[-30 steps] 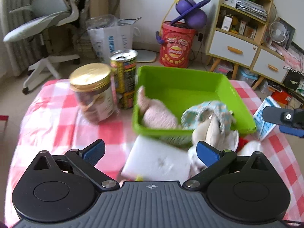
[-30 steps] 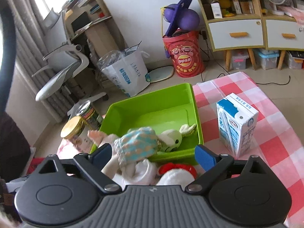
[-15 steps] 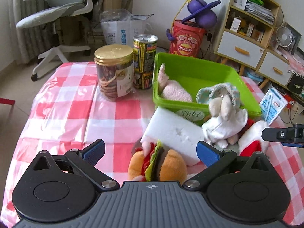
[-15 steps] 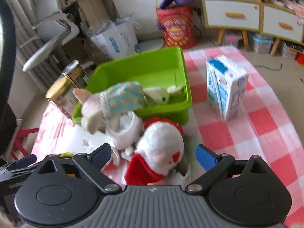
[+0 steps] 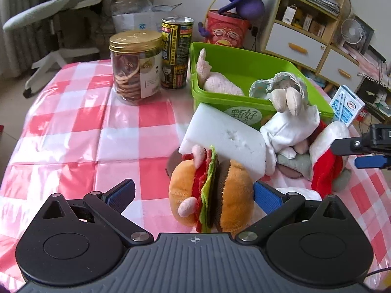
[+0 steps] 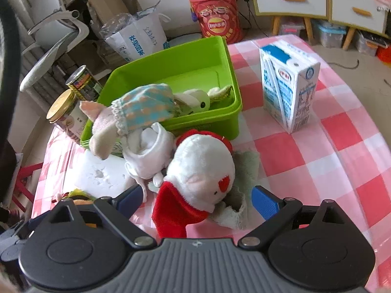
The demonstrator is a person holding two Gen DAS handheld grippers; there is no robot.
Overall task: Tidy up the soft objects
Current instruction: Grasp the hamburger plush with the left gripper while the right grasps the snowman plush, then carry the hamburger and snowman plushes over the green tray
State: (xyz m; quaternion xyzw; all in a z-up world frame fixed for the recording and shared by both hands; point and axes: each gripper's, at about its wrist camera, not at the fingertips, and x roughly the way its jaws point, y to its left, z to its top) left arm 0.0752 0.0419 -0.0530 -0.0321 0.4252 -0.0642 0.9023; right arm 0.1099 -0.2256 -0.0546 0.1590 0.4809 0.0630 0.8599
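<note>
Now both my grippers dropped onto the toys.
Left gripper [image 5: 193,195] fingers apart around stuffed plush hamburger [image 5: 211,196]; right gripper [image 6: 196,199] apart around white-and-red plush doll [image 6: 202,173], green plastic bin [image 6: 195,61] next.

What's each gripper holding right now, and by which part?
Nothing held. Left gripper is open around the burger plush; right gripper is open around the white-and-red plush. Neither is clamped.

Red-and-white checked tablecloth [image 5: 73,131], lime-green bin [image 6: 195,58], blue-and-white carton [image 6: 288,90], seemingly gold-lidded jar [image 5: 135,66].
</note>
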